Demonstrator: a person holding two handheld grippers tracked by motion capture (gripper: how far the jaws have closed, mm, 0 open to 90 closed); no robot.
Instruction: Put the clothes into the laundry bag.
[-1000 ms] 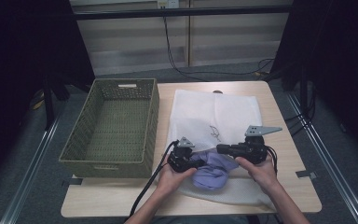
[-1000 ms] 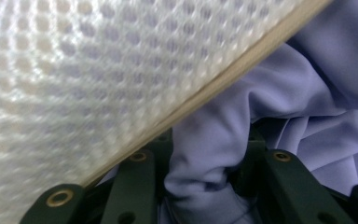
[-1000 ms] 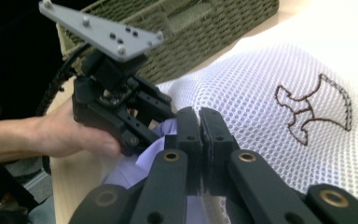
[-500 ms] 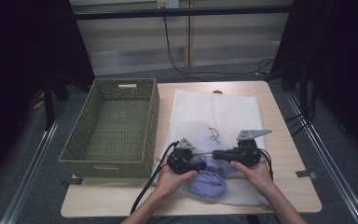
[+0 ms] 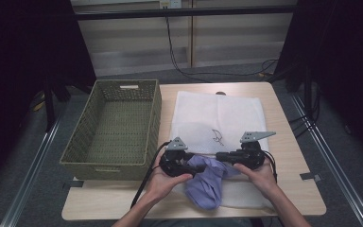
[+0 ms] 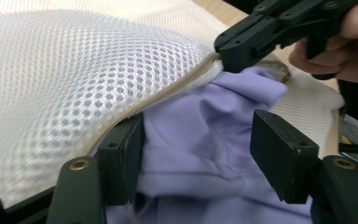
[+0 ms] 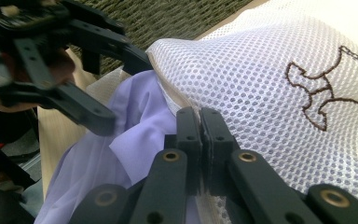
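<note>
Laundry-bag loading is the work in hand: a lavender garment point(image 5: 207, 182) lies half in and half out of the mouth of a white mesh bag point(image 5: 216, 118), at the near edge of the table point(image 5: 293, 189). Right gripper point(image 5: 221, 157) has its jaws pressed together on the bag's beige-trimmed rim, apparently lifting it to keep the mouth open. Left gripper point(image 5: 188, 166) has its jaws apart, straddling the lavender cloth without clamping it, judged ready to grip and push the garment further inside. A woven green basket point(image 5: 116, 130) stands just beside the bag on the left, holding nothing. No brand or legible writing is visible; the bag carries only a small brown embroidered figure point(image 7: 328, 88).
</note>
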